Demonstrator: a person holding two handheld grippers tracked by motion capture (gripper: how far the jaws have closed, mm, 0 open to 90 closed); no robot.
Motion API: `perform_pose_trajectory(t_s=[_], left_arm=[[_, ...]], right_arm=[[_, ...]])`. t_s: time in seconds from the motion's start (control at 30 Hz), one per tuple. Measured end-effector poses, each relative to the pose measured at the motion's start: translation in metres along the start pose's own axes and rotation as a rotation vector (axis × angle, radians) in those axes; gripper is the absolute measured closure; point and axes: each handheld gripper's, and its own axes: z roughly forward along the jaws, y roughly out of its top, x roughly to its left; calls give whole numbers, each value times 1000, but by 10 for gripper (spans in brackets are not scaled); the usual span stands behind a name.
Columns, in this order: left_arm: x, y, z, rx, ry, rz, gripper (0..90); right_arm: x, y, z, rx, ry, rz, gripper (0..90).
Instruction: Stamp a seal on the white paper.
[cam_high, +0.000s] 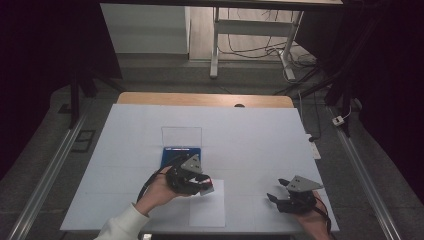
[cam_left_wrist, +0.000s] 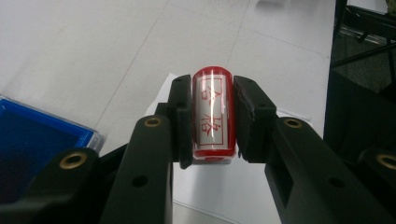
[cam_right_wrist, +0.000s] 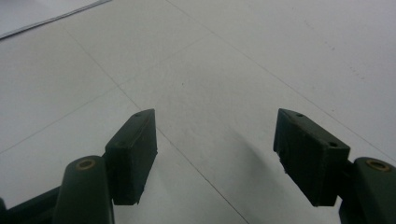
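Two fingers (cam_left_wrist: 180, 126) of the left gripper (cam_left_wrist: 212, 123) were clamped on a red stamp (cam_left_wrist: 212, 116), held over white paper (cam_high: 207, 207) near the blue ink pad (cam_high: 182, 154). Stamp judged light, rigid, glossy, likely slippery; mid-barrel grip suits it. Right gripper (cam_right_wrist: 215, 156) hovered over the surface (cam_high: 250, 140), fingers apart, empty.

Dim, grainy pictures (dark surroundings), glare streaking the red stamp (cam_left_wrist: 212, 114).

black jaws, brass screws | grey plates | white sleeve (cam_high: 122, 225)
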Motion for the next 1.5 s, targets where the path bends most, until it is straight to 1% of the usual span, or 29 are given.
perform_pose_trajectory(t_s=[0.17, 0.6, 0.87, 1.5], left_arm=[[-1, -1, 4, 19, -3, 8, 697], [0, -4, 17, 55, -9, 1, 696], [3, -7, 22, 66, -9, -11, 696], [4, -10, 31, 94, 3, -19, 696]], right_arm=[[0, 0, 0, 0, 1, -1, 300], [0, 0, 0, 0, 0, -1, 303], [0, 0, -1, 0, 0, -2, 304], [0, 0, 0, 2, 2, -2, 305]])
